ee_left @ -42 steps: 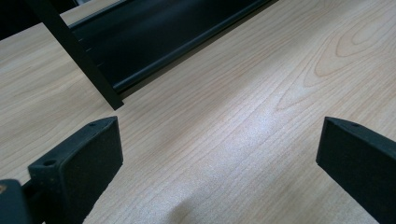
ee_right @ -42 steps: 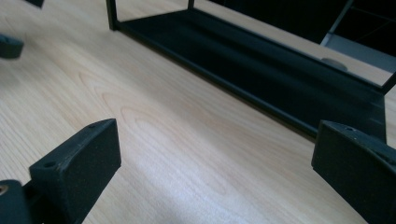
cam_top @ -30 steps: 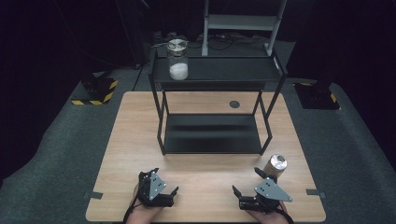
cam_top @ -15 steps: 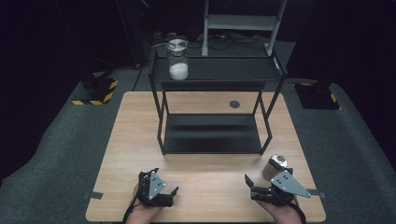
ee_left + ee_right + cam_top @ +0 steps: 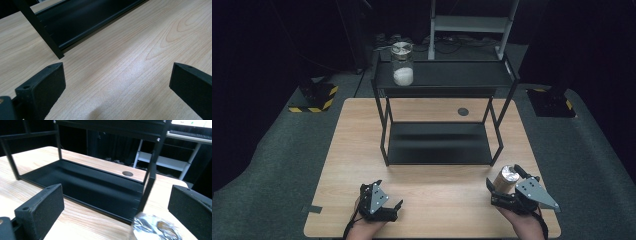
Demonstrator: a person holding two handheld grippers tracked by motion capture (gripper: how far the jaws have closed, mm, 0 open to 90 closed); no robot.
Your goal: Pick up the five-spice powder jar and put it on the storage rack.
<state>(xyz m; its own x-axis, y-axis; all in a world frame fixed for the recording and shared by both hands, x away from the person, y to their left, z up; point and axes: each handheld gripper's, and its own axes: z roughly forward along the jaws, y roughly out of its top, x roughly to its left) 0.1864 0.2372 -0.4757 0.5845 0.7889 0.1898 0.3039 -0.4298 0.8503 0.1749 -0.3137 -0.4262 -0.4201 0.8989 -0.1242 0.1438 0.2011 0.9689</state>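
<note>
High view overhead; gripper views low, sharing rack.

This looks like a lab or recording studio: black curtains close in a dark room, a lone wooden table stands on grey carpet, yellow-and-black striped stand bases sit on the floor, and cables trail under a white rack behind.

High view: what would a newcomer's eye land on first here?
Probably the black two-tier shelf rack standing mid-table, with a glass jar holding something white on the left end of its top shelf. Next, the small metal-lidded jar on the wooden table near the front right corner, with the open right gripper right at it.
</note>
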